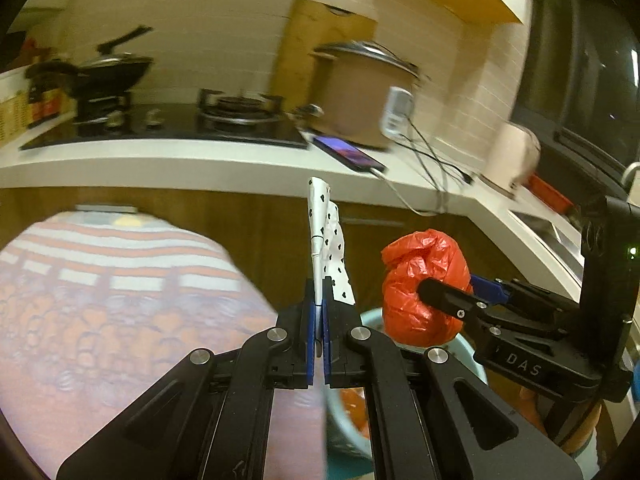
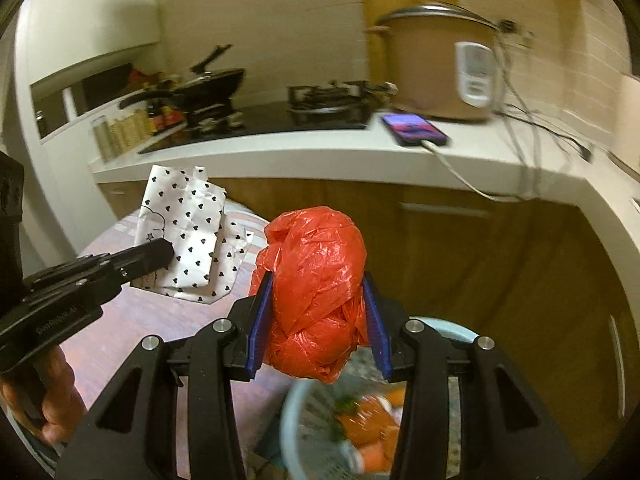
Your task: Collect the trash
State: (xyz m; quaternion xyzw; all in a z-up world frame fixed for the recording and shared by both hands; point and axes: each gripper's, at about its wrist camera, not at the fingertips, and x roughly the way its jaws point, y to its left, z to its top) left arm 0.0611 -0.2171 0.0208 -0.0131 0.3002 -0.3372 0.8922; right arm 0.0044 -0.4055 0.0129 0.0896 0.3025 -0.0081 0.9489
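My left tool (image 1: 319, 300) was clamped tight on one folded sheet of white paper (image 1: 328, 240) printed with small black hearts, which stood up from between the pads. My right tool (image 2: 318, 312) gripped one crumpled red plastic bag (image 2: 316, 280), its blue pads pressed against both sides of the bundle. On the right tool's body I could read "DAS" in the left wrist view; the lettering on the left tool's side, seen from the right wrist, was too blurred to read. Directly below the red bag sat one pale blue bin (image 2: 296, 400), with orange scraps and something green inside it. A cloth-covered tabletop (image 1: 100, 300) with orange and white stripes lay to the left. Farther off, the white kitchen counter (image 2: 320, 156) carried one phone (image 2: 414, 128) on a charging cable, one rice cooker (image 2: 436, 68), a two-burner stove (image 1: 168, 124) and one black pan (image 1: 116, 68).
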